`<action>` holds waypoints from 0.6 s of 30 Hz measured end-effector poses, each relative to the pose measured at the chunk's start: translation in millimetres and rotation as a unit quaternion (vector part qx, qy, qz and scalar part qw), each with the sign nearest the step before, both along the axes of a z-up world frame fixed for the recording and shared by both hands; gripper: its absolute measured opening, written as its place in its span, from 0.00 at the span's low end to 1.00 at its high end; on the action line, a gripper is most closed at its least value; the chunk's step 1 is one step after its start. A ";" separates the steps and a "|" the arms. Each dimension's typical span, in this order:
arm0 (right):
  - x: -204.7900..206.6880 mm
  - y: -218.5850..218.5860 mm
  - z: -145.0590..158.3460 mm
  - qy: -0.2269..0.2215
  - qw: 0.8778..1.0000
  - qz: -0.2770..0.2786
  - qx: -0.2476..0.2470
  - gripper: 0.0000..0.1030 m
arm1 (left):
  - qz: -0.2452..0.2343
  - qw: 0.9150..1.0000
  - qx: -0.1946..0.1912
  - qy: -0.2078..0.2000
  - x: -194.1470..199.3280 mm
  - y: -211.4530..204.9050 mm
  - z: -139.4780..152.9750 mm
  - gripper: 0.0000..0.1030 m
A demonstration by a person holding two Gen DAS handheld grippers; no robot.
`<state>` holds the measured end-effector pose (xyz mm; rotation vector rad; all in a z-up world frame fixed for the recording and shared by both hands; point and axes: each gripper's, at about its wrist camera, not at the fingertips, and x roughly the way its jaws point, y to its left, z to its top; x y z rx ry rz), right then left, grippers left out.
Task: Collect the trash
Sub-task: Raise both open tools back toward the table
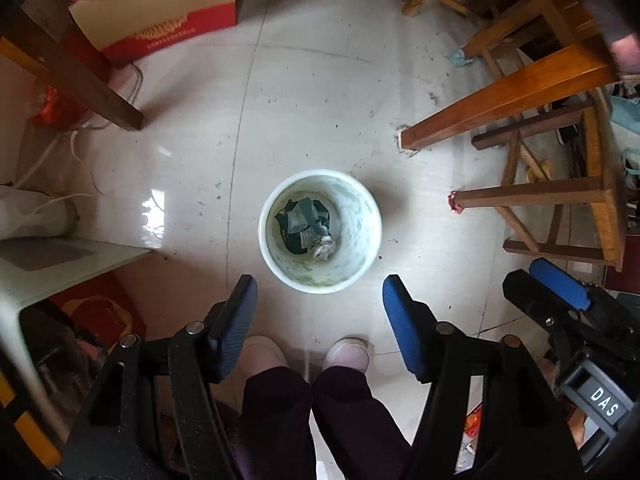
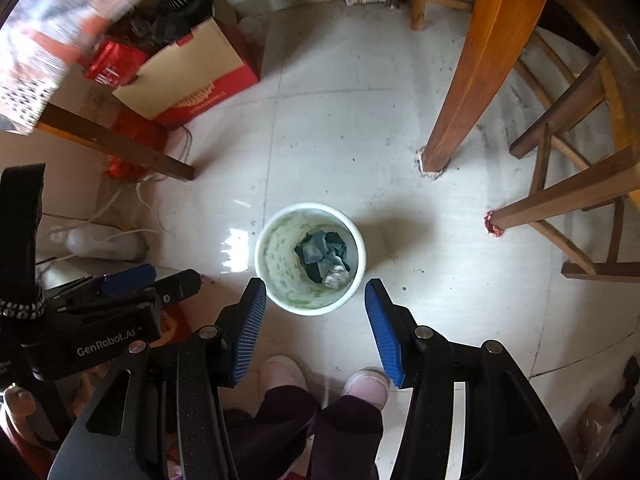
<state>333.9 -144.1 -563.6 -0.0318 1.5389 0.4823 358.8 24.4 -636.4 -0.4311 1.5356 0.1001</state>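
White bin [image 1: 320, 232] on floor [image 1: 320, 100], crumpled dark trash [image 1: 306, 226] inside. Left tongs [image 1: 320, 292] and right tongs [image 2: 316, 296] both released, empty. Right view alone shows patterned carton [image 2: 52, 40]. Table leg [image 1: 500, 100] nearby.

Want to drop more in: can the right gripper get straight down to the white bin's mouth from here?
Probably yes. The right gripper hangs open and empty above the white bin, whose mouth is uncovered, with only crumpled trash at the bottom.

A pale tiled floor [image 1: 320, 92] carries a white bin [image 1: 320, 276] and a red box [image 1: 160, 20].
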 end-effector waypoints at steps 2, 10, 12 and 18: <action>-0.3 1.2 26.1 -0.007 1.000 -0.001 0.004 0.46 | 0.000 1.000 0.004 -0.006 -1.8 1.9 25.3 0.62; 3.3 12.3 142.2 -0.048 0.999 -0.002 0.022 0.46 | 0.011 0.998 0.020 -0.052 -10.9 17.1 157.0 0.62; 3.4 14.4 169.6 -0.062 0.998 -0.003 0.026 0.46 | 0.015 0.997 0.024 -0.070 -12.7 22.1 194.0 0.62; 2.7 12.0 264.3 -0.100 0.993 -0.026 0.062 0.46 | 0.017 0.990 0.043 -0.132 -17.5 34.9 300.6 0.62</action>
